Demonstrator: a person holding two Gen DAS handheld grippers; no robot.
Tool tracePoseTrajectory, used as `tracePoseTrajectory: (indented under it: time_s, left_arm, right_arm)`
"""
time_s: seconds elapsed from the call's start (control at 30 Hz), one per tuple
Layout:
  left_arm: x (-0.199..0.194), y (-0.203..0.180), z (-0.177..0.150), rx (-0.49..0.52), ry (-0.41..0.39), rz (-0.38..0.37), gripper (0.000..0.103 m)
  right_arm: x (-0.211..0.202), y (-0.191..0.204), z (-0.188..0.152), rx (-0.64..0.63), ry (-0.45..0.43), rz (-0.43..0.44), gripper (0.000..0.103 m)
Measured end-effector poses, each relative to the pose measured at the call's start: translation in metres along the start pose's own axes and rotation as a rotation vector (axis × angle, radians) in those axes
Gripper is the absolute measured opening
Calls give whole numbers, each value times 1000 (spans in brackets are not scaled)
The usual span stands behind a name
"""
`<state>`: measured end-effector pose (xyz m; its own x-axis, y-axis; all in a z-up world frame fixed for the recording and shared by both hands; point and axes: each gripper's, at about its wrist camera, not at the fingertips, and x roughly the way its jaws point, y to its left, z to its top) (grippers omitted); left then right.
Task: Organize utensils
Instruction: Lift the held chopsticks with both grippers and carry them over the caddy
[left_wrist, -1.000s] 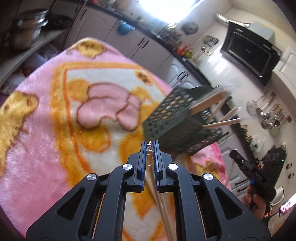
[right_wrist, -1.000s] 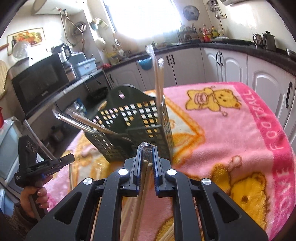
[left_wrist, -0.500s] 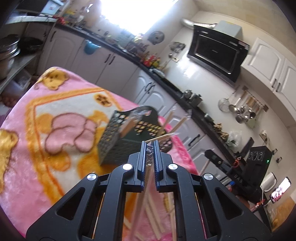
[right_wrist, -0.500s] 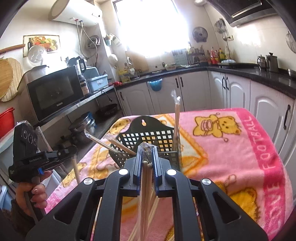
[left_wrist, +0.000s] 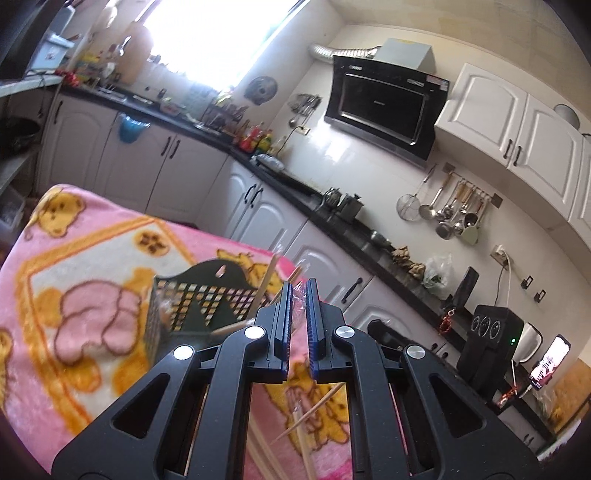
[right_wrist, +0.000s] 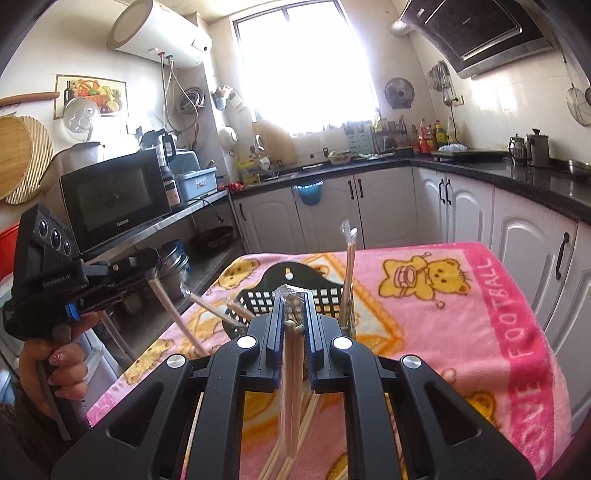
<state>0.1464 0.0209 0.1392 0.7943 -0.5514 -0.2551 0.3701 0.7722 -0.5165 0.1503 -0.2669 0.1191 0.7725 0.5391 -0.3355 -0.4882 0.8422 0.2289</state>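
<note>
While both grippers hang above the pink blanket (right_wrist: 461, 332), the right gripper (right_wrist: 293, 325) is clamped on a wrapped chopstick pair (right_wrist: 291, 387); the left gripper (left_wrist: 298, 317) is nearly closed on a clear wrapper end (left_wrist: 291, 295). Slotted utensil basket (right_wrist: 317, 299) sits just ahead, holding several pairs. Advice: tip each pair upright, lower into a compartment, then release.

- The right gripper (right_wrist: 294, 325) points slightly downward toward the green basket (right_wrist: 295, 295), above its near side, jaws clamped on a wrapped pair of chopsticks (right_wrist: 291, 369) that hangs down between the fingers.
- The left gripper (left_wrist: 298, 321), also tipped a little down toward the basket, is closed on a thin clear wrapper.
- A person's hand (right_wrist: 55, 373) grips its handle, left of the basket.
</note>
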Motion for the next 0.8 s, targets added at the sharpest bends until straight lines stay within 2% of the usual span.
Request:
tracePoseTrajectory:
  time_s: [0.33, 0.8]
  left_arm:
    - [2, -27, 26, 61, -45, -49, 4]
    - [-8, -48, 81, 162, -147, -20, 4]
  right_arm:
    - [-7, 2, 20, -32, -59, -5, 10]
    - [-15, 16, 58, -89, -156, -2, 10]
